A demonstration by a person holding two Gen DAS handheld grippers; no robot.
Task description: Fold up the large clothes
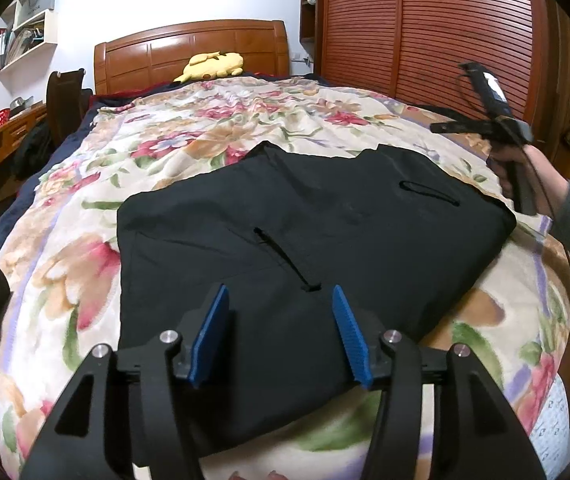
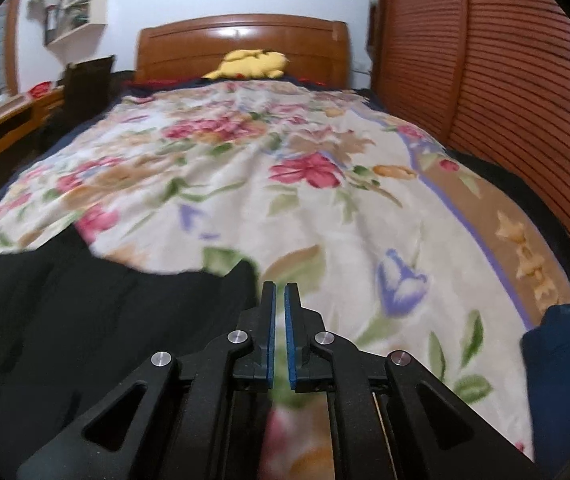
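Now: black garment (image 1: 305,240) folded flat on floral bed (image 1: 85,280), frame centre | left claw (image 1: 281,300) released, hovering at its near edge | right claw (image 2: 280,292) clenched, empty, lifted off to garment's right | next: grip both near corners evenly, fold away, keep edges aligned

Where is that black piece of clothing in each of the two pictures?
Left wrist view: the black garment fills the middle, lying flat on the floral blanket, just ahead of the blue pads.
Right wrist view: the black garment sits in the lower left corner, left of the pads.
Shared landmark: the yellow plush toy by the headboard.
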